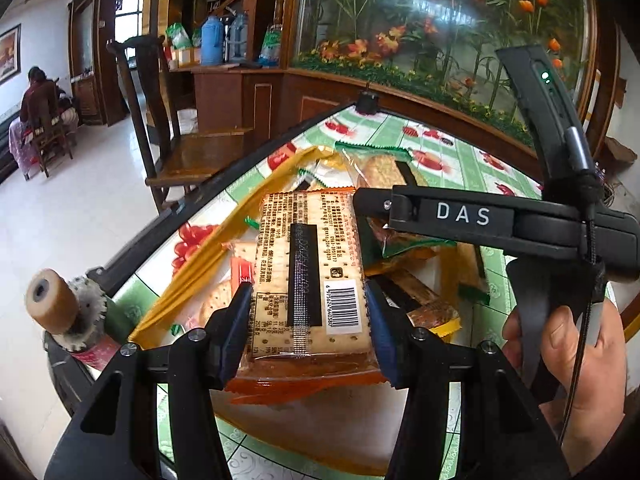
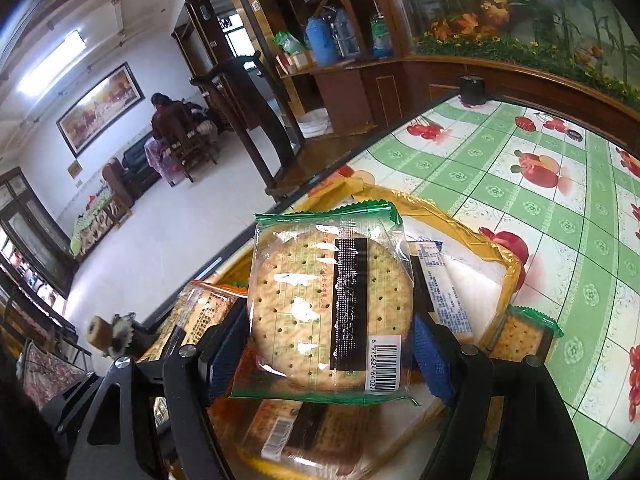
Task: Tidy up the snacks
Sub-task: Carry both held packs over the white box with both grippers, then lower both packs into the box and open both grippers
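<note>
Orange cracker packet [image 1: 308, 276] pinched in left gripper [image 1: 308, 316], above yellow box [image 1: 192, 264] on tabletop [image 2: 520, 184]. Round cracker packet [image 2: 328, 312] clamped in right gripper [image 2: 324, 356], over same box. Best lowered flat, one after another, released only once resting beside other packets.

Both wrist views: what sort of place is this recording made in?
Most likely a family home's living and dining room: a fruit-print tablecloth, a carved wooden chair, a framed painting above a dark sofa.
</note>
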{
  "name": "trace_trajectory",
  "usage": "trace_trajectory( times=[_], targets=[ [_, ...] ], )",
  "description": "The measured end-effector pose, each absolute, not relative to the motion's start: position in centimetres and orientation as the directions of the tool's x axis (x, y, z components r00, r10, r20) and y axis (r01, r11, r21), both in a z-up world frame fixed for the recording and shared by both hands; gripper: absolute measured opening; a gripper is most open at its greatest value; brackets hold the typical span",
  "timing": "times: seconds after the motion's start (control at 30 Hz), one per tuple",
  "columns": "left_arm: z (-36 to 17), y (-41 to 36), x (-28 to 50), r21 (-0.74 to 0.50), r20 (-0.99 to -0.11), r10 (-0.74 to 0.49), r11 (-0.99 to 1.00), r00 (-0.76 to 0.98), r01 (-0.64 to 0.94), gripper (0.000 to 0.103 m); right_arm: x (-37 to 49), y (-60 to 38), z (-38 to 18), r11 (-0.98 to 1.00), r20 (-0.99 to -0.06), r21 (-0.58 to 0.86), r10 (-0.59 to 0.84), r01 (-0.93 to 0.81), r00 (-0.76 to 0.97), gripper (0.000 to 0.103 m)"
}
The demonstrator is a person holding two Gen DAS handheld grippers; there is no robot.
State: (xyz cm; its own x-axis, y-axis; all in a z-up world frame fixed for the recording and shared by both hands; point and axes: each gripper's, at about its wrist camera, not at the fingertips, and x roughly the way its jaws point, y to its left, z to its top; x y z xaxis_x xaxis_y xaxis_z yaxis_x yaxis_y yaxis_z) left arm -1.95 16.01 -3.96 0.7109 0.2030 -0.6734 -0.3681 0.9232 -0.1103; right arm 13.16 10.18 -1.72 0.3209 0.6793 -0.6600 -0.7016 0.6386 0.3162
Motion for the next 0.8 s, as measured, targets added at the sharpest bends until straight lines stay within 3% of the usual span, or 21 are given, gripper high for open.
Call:
trace_trajectory(
  times=[0.43, 0.63, 0.8],
  targets=[
    [-4.6, 16.5, -0.6, -0.075, -0.688, 0.251, 0.909, 0.681, -0.411, 0.054, 13.3, 11.3, -2.2, 0.668, -0.698, 0.22, 0.617, -0.711, 0.364, 0.078],
    [-3.6, 16.1, -1.0, -0.026, -0.659, 0.317, 0.897, 0.682, -0.441, 0.078, 13.4, 10.1, -1.8, 0.685, -0.691, 0.222, 0.613, -0.694, 0.384, 0.087],
    [-2.3, 15.2, -0.6, -0.01, -0.641, 0.328, 0.9, 0.693, -0.435, 0.079, 13.8, 7.3, -0.9, 0.707, -0.671, 0.238, 0.616, -0.666, 0.414, 0.088]
  ],
)
